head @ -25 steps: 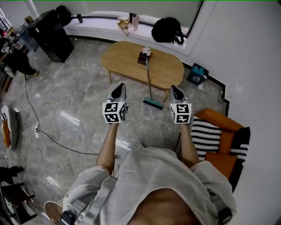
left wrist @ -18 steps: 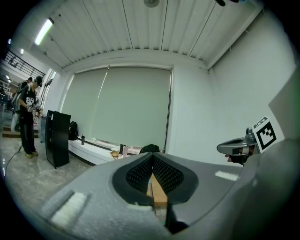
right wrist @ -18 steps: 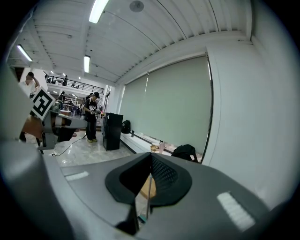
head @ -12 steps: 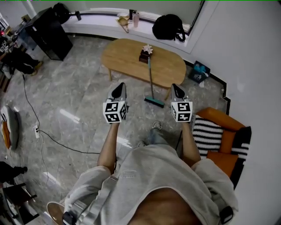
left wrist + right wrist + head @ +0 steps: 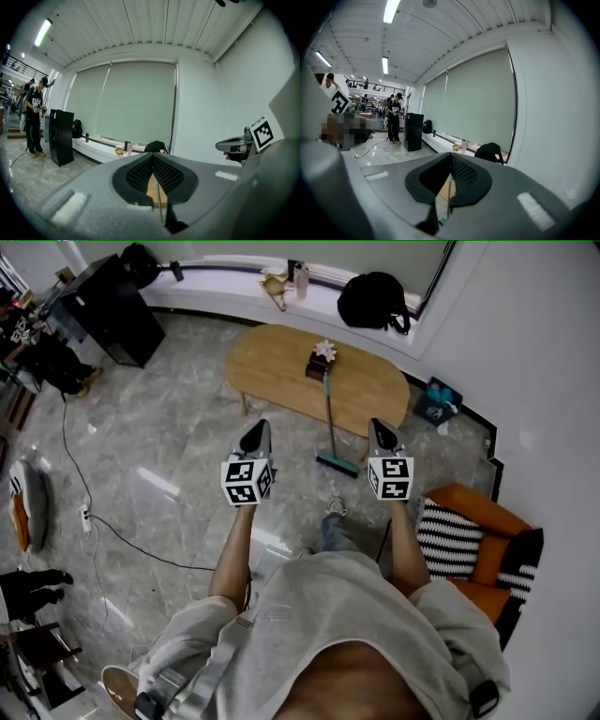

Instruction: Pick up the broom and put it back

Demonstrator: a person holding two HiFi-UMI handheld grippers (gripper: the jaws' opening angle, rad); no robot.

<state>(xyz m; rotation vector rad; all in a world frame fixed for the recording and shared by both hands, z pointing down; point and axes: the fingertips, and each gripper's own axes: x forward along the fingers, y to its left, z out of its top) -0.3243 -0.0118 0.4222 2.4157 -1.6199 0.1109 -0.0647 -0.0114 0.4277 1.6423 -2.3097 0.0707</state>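
Broom [image 5: 330, 418] noted ahead of the person, upright with a slight lean. Its teal head [image 5: 337, 463] is on the floor [image 5: 159, 456], and the upper handle is laid against the near edge of the desk [image 5: 272, 367], close to a small dark box [image 5: 319, 364] on top. It is judged light and stiff: thin rigid handle, short brush head, nothing fragile. The smooth handle could slide or swing in a pinch, so a hold at mid-handle or somewhat above is judged best, where balance is kept and the desk edge is cleared. The bristles are to be avoided as soft and yielding. Being only propped, the broom could be tipped sideways by a knock.

The left gripper [image 5: 256, 433] and right gripper [image 5: 379, 433] are held out on either side of the broom, well apart from it, above the floor. In both gripper views the jaws are seen brought together at the tips with nothing between them; desk and handle are glimpsed through the slot lower down. Both would have to be opened before the handle is taken. Approach judged not yet complete.

An orange armchair [image 5: 473, 521] with a striped cushion is noted at the right, near the right arm
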